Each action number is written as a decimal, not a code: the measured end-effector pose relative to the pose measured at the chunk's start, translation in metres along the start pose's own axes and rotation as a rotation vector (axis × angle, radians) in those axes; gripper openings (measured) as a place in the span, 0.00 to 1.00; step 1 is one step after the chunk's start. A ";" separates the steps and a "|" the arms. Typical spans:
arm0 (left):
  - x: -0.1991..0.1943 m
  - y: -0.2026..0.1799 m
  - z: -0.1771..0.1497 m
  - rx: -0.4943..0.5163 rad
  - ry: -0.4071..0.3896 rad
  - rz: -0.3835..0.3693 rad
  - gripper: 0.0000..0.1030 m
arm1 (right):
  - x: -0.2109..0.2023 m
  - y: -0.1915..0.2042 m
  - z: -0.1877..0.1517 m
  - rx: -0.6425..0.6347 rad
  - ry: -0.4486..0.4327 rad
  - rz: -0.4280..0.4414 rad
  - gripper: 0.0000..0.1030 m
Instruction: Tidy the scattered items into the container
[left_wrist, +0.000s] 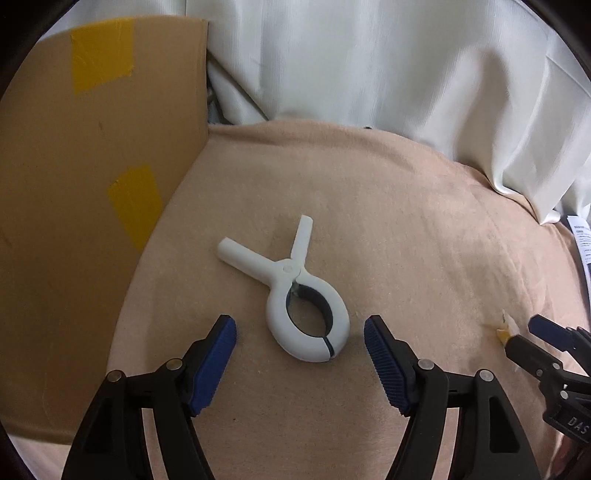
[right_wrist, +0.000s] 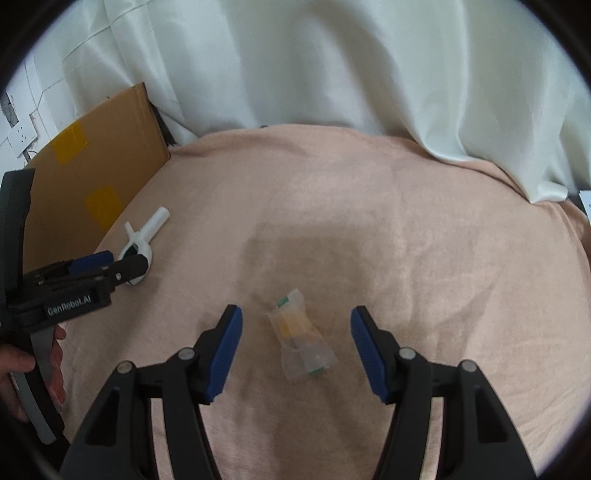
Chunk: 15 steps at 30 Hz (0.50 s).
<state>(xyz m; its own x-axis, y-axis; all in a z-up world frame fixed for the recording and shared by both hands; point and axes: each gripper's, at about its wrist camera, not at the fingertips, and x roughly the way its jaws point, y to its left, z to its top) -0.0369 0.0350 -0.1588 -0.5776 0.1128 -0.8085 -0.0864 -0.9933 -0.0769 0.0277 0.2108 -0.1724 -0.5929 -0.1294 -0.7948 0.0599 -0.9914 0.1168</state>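
At the far left a brown cardboard box (left_wrist: 92, 206) stands on edge against the beige fleece blanket (left_wrist: 406, 229), its flat wall patched with two strips of yellow tape (left_wrist: 101, 55). Just right of it, on the soft, faintly creased blanket, lies a large white plastic clamp (left_wrist: 295, 291): two straight handles fork toward the far side, and its rounded jaws close into an oval ring with a dark lining, pointing near. The left gripper (left_wrist: 299, 339) hangs over that ring with its ribbed blue pads (left_wrist: 216, 365) spread wide on either side, touching nothing; the box wall sits close to its left finger. A hand (right_wrist: 22, 369) grasps its black handle in the right wrist view.

Further right, well apart from the clamp, a small crinkled clear packet (right_wrist: 301, 339) lies flat on the blanket, with yellow contents and green marks at both ends. The right gripper (right_wrist: 297, 332) straddles it, fingers (right_wrist: 364, 343) spread apart and clear of the wrapper. Nothing lies between packet and clamp. Behind everything, along the far edge, a pale curtain (right_wrist: 295, 66) falls in loose folds onto the blanket.
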 end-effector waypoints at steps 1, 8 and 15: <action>0.000 0.000 -0.002 0.005 -0.017 -0.008 0.71 | 0.001 -0.002 -0.002 0.004 0.004 -0.001 0.64; 0.002 -0.003 -0.004 0.109 -0.051 -0.036 0.44 | 0.002 -0.002 -0.006 -0.006 0.012 0.019 0.64; 0.004 0.002 0.000 0.124 -0.036 -0.063 0.44 | 0.008 0.008 -0.008 -0.069 0.000 0.003 0.31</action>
<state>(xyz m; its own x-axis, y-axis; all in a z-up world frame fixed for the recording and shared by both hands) -0.0396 0.0334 -0.1618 -0.5966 0.1782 -0.7825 -0.2216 -0.9737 -0.0528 0.0304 0.2016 -0.1824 -0.5927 -0.1322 -0.7945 0.1168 -0.9901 0.0776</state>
